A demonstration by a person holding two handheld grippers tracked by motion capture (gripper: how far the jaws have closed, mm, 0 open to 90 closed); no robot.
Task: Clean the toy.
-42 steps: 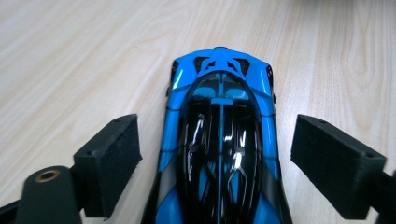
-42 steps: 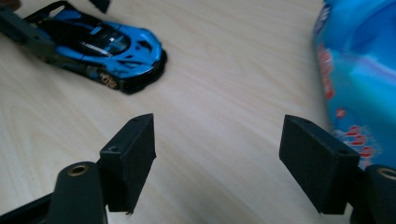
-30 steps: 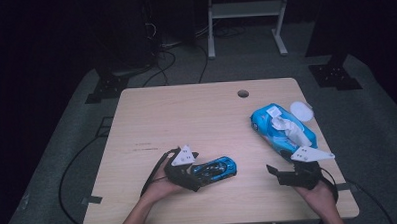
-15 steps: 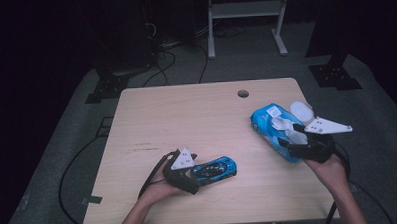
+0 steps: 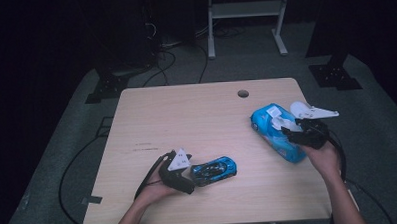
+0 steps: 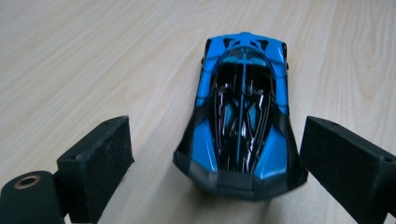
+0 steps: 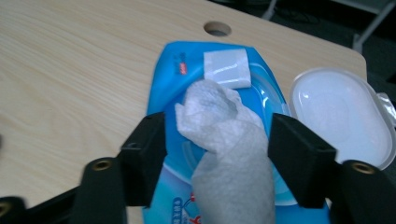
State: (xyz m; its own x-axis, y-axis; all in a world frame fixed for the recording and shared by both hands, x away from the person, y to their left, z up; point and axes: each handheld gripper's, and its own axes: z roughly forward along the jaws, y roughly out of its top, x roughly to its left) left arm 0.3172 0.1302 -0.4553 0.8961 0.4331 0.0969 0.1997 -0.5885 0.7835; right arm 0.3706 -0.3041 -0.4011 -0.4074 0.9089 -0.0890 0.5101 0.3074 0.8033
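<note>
The left tool (image 5: pixel 192 176) lay released on the tabletop (image 5: pixel 197 122), its jaws spread either side of the blue toy car (image 6: pixel 243 116). At three o'clock, the right tool (image 7: pixel 217 154) stood unclenched around a wipe (image 7: pixel 224 135) rising from the blue wipes pack (image 5: pixel 273 132).

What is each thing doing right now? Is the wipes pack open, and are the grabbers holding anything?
Wipes pack: lying flat, open.
Lid: flipped back beside the pack.
Wipe: sticking up out of the pack, crumpled.
Toy car: on its wheels on the table, not gripped.
Left gripper: open, jaws either side of the car.
Right gripper: open, jaws either side of the wipe.
</note>
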